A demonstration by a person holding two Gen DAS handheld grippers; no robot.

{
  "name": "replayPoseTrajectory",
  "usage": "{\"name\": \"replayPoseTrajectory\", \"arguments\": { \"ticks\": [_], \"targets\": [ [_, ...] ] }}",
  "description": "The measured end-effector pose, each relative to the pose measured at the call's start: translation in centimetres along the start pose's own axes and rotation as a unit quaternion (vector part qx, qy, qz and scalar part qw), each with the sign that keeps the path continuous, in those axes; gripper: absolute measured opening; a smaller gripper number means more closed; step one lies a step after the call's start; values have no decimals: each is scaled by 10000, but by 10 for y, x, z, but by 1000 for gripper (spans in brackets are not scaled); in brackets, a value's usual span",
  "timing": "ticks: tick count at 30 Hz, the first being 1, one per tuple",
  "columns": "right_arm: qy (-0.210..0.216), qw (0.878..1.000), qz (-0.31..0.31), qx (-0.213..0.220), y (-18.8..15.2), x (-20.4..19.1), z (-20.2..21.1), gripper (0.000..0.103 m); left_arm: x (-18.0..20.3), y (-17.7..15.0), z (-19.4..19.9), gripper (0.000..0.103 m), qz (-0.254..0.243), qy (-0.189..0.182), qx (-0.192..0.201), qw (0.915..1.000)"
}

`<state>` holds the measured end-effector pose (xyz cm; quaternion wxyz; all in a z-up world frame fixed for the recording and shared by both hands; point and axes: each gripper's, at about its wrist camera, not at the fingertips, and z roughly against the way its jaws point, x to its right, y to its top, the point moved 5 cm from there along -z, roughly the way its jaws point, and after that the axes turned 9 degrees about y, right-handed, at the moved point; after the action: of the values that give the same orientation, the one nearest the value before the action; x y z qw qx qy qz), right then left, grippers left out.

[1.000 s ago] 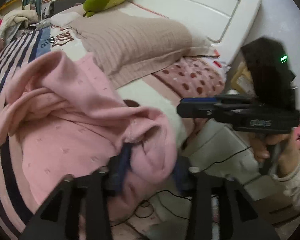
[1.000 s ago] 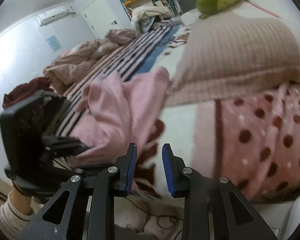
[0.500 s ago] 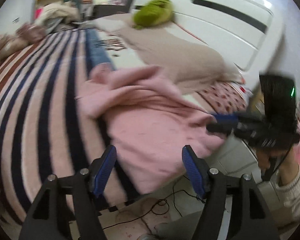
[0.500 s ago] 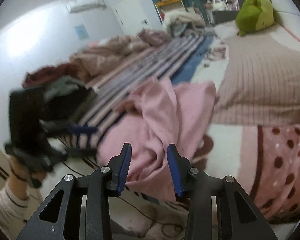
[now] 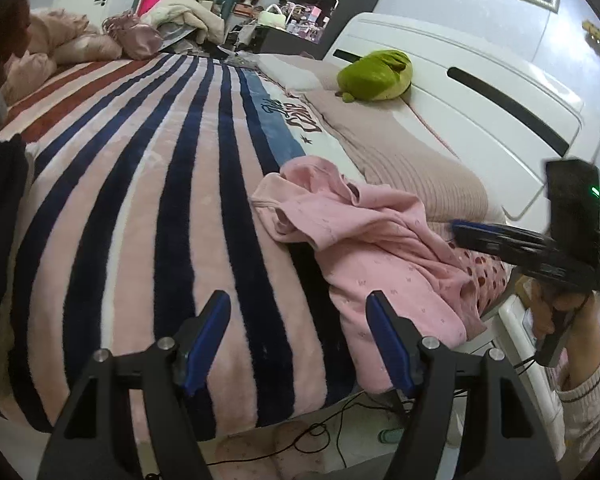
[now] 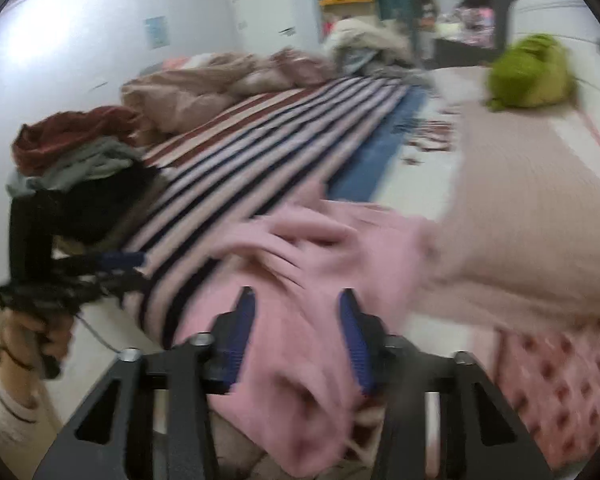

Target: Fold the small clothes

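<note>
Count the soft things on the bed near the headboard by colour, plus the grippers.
Pink crumpled knit garment: 1
Green plush toy: 1
Beige ribbed pillow: 1
Black two-finger grippers with blue pads, left gripper and right gripper: 2
Total: 5

Striped blanket (image 5: 148,208): open bed surface, passable. Obstacles: crumpled pink garment (image 5: 380,248) at near edge; beige pillow (image 5: 412,160) beside it; clothes pile (image 6: 80,152) at left.

Crumpled pink garment (image 5: 384,256) — seemingly tiny-patterned — unfolded, draped over the striped blanket's (image 5: 148,208) near edge.
</note>
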<state>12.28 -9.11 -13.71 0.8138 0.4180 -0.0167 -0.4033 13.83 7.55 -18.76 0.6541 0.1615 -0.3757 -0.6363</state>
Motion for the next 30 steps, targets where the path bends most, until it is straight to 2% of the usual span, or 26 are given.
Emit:
{"name": "replayPoseTrajectory", "arguments": {
  "ticks": [1, 4, 6, 7, 9, 11, 12, 14, 15, 16, 18, 20, 21, 22, 27, 29, 30],
  "targets": [
    [100, 9998, -7, -184, 4, -3, -17, 13, -1, 0, -1, 66, 21, -5, -2, 10000],
    [401, 9955, 25, -854, 3, -10, -76, 11, -2, -2, -4, 66, 40, -44, -21, 10000],
    [297, 9958, -3, -861, 8, -8, -95, 9, -4, -2, -6, 66, 70, -71, -27, 9999],
    [203, 9972, -128, -702, 17, 4, -100, 5, -5, -1, -8, 66, 100, -92, -41, 9999],
    [-110, 9970, -736, -193, 31, 39, -92, 4, -7, -1, -8, 66, 115, -102, -55, 9999],
    [-705, 9883, -1337, 184, 34, 82, -73, 4, -8, -1, -8, 67, 75, -93, -64, 9999],
    [-1121, 9818, -1519, 229, 29, 104, -62, 3, -8, -1, -9, 69, 58, -114, -85, 9999],
    [-1562, 9746, -1605, 84, 16, 124, -50, 0, -5, -3, -12, 74, 44, -237, -158, 9996],
    [-1645, 9730, -1615, 32, 9, 129, -43, 6, -2, -4, -15, 75, 32, -339, -191, 9992],
    [-1591, 9736, -1635, 17, 0, 131, -36, 6, 2, -5, -18, 76, 25, -459, -226, 9987],
    [-1056, 9796, -1705, 148, -12, 121, -19, 6, 11, -7, -26, 77, 33, -706, -326, 9970],
    [-500, 9819, -1812, 211, -26, 107, -3, 17, 22, -9, -36, 78, 63, -940, -477, 9944],
    [-282, 9828, -1819, 143, -33, 100, 0, 27, 26, -10, -40, 78, 77, -1004, -530, 9935],
    [-155, 9844, -1753, 24, -43, 90, 3, 27, 33, -12, -46, 78, 96, -1114, -620, 9918],
    [-123, 9857, -1540, -675, -89, 60, -13, 27, 57, -21, -63, 78, 121, -1399, -923, 9858],
    [-77, 9860, -1505, -715, -91, 63, -10, 27, 60, -22, -64, 78, 154, -1392, -948, 9856],
    [-36, 9862, -1565, -531, -85, 69, -3, 34, 60, -20, -64, 78, 192, -1405, -941, 9854]
  ]
}}
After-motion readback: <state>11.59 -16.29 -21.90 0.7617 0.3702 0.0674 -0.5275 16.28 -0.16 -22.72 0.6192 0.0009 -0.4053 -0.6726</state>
